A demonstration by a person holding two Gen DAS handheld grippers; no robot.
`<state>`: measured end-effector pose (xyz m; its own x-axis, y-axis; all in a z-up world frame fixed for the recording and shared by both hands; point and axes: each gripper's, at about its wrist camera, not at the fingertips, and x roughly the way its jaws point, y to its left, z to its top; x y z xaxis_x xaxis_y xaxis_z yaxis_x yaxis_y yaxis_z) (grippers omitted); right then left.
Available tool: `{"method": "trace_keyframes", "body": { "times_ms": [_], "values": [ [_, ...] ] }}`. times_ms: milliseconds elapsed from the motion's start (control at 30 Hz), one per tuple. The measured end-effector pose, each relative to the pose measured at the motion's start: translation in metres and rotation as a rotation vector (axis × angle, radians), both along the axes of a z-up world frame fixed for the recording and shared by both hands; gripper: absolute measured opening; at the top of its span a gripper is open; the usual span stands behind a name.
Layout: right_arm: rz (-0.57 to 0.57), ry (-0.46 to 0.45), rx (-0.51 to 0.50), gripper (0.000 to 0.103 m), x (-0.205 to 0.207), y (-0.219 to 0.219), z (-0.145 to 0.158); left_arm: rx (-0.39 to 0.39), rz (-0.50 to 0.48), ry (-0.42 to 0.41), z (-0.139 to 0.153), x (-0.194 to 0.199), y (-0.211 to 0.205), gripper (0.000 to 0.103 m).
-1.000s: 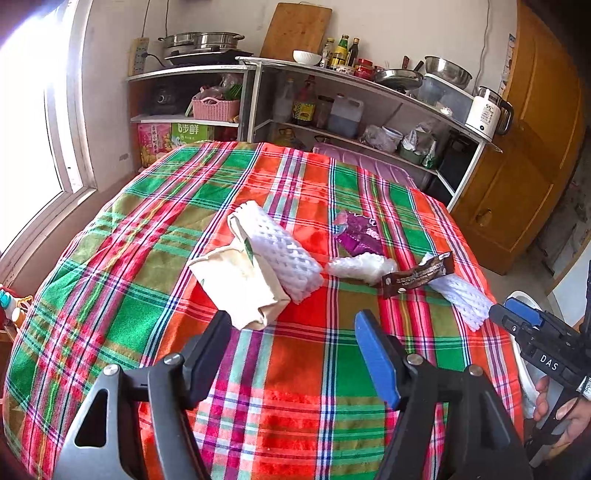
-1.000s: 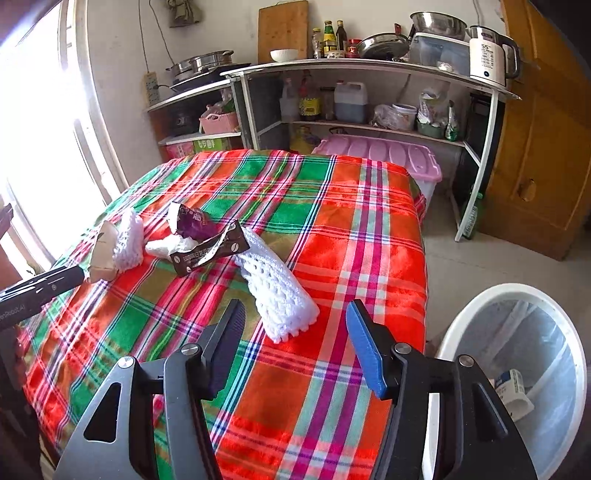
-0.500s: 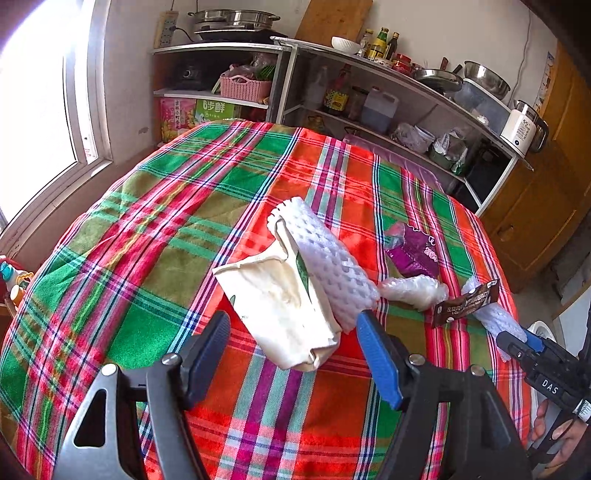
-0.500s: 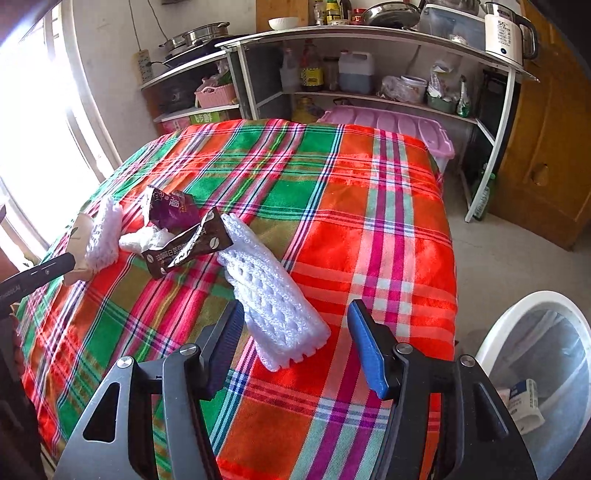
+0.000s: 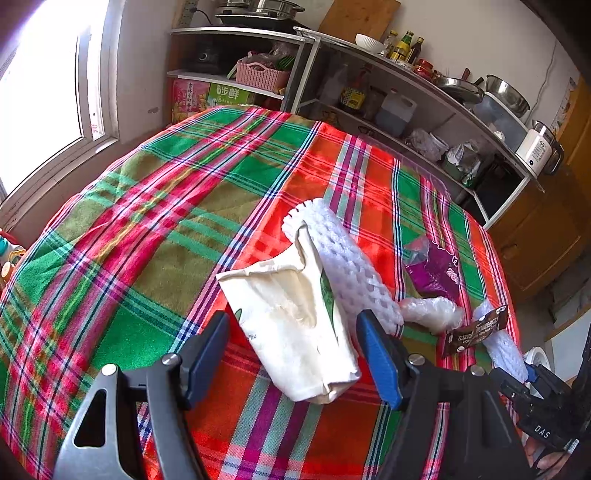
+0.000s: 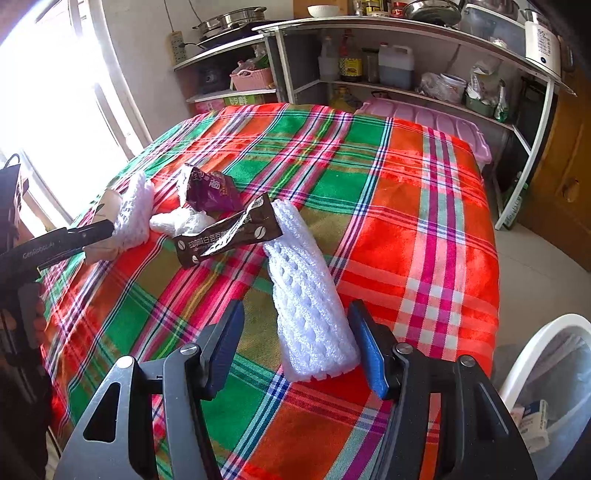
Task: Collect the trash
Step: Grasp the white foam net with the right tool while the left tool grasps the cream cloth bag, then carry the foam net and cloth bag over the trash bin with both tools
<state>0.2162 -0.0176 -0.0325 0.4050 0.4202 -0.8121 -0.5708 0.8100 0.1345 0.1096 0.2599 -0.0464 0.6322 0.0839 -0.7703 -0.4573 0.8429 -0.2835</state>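
Plaid tablecloth (image 5: 155, 229): trash items, listed left to right
- Left gripper (image 5: 295, 350): fingers spread wide, either side of a crumpled cream paper bag (image 5: 295, 317) lying flat
- White foam net sleeve (image 5: 347, 266): touching the bag's right edge
- Purple snack wrapper (image 5: 436, 273), clear plastic wad (image 5: 432, 312), brown coffee sachet (image 6: 229, 234): mid-table
- Right gripper (image 6: 295, 343): fingers apart, straddling a second foam net sleeve (image 6: 306, 306)
- White trash bin (image 6: 528, 358): on the floor beside the table

A red and green checked tablecloth (image 6: 406, 192) lay under the jaws. Far ahead stood a grey metal shelf (image 6: 406, 26) with bottles.
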Motion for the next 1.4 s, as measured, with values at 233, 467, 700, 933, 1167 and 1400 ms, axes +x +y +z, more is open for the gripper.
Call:
{"method": "trace_keyframes", "body": {
  "times_ms": [233, 467, 700, 933, 1167, 1400],
  "values": [
    [-0.018, -0.02, -0.034, 0.059, 0.001, 0.004, -0.001, 0.005, 0.009, 0.01, -0.004, 0.0, 0.0, 0.066],
    [-0.048, -0.015, -0.004, 0.033, 0.0, 0.001, -0.002, -0.019, -0.008, -0.013, -0.004, -0.002, -0.001, 0.047],
    [-0.063, -0.016, 0.02, 0.025, -0.008, -0.001, -0.002, -0.002, -0.029, -0.018, -0.002, -0.011, -0.005, 0.044],
    [-0.076, -0.039, 0.043, 0.024, -0.025, -0.004, 0.005, 0.027, -0.062, -0.03, 0.005, -0.026, -0.016, 0.044],
    [-0.144, -0.06, 0.048, 0.023, -0.046, -0.018, 0.013, 0.04, -0.104, -0.065, 0.016, -0.041, -0.038, 0.044],
    [-0.165, -0.044, 0.082, 0.023, -0.065, -0.033, 0.018, 0.055, -0.167, -0.101, 0.03, -0.053, -0.067, 0.044]
  ]
}}
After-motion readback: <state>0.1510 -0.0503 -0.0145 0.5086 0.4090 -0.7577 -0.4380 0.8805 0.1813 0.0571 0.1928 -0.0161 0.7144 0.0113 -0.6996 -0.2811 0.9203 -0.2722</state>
